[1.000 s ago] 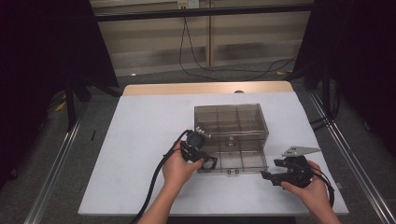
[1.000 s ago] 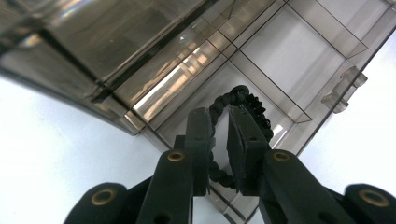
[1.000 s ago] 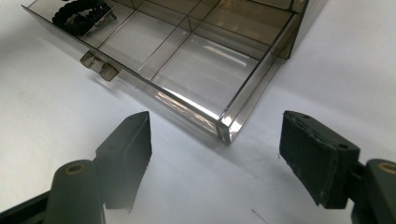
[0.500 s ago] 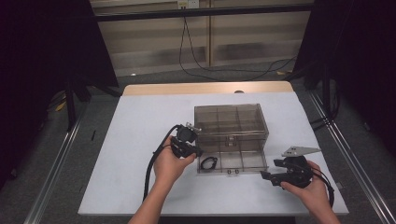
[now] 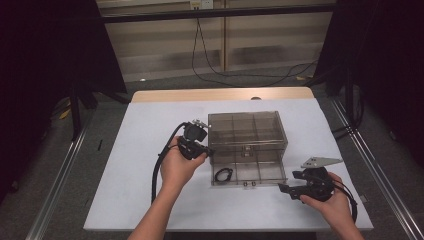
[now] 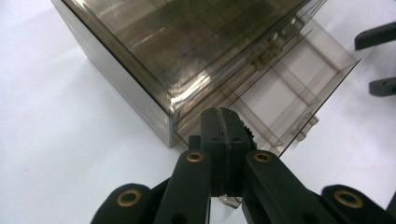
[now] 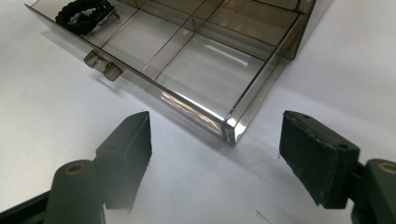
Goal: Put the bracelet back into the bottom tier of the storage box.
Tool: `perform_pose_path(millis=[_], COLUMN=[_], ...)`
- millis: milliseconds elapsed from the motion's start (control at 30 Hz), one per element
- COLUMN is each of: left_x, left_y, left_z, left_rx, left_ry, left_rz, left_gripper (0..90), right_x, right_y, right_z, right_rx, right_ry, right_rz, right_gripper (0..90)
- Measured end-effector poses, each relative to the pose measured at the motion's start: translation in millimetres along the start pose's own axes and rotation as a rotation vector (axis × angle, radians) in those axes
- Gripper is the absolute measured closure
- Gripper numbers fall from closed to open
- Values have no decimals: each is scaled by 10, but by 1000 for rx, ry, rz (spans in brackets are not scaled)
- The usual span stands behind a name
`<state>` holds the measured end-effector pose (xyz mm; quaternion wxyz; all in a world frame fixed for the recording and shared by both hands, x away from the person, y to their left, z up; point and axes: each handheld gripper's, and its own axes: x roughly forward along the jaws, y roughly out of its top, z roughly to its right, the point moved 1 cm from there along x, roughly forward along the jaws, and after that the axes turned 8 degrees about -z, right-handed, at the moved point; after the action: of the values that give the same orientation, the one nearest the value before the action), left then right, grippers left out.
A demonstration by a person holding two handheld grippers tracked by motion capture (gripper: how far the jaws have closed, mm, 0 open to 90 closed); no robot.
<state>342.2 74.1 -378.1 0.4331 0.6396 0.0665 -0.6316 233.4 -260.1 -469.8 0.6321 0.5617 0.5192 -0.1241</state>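
Smoked clear drawer box (image 5: 246,135) sits mid-table on the white table (image 5: 130,150). Its bottom drawer (image 5: 247,172) is pulled out toward the person. A black coiled band (image 5: 223,174) lies in the drawer's left compartment; the other compartments look empty.

Step in hand, judged: item is deposited, drawer not yet shut. Next move likely calls for a push on the drawer front, square to the box so it does not skew, with the box held from sliding.

Left gripper (image 6: 223,135): jaws pressed together, nothing between them, tip just beside the box's front left corner; contact cannot be told. Right gripper (image 7: 215,158): jaws spread wide, holding nothing, near the drawer's front right corner, apart from it.
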Motion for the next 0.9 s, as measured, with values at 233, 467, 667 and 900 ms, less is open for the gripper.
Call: perform_pose_path(millis=[233, 467, 667, 900], left_x=[-91, -151, -79, 104], left_y=[105, 248, 306, 340], left_z=[17, 17, -19, -42], left_rx=[-12, -16, -34, -40], left_ry=[-4, 19, 27, 32], left_rz=[25, 47, 56, 60], left_gripper=[900, 900, 900, 900], right_x=[3, 6, 12, 4], right_y=[1, 1, 2, 2], right_z=[-6, -6, -7, -10], right_rx=[1, -1, -4, -1], right_ry=[-1, 2, 3, 4], right_rz=[-5, -4, -4, -2], right_gripper=[252, 252, 252, 254])
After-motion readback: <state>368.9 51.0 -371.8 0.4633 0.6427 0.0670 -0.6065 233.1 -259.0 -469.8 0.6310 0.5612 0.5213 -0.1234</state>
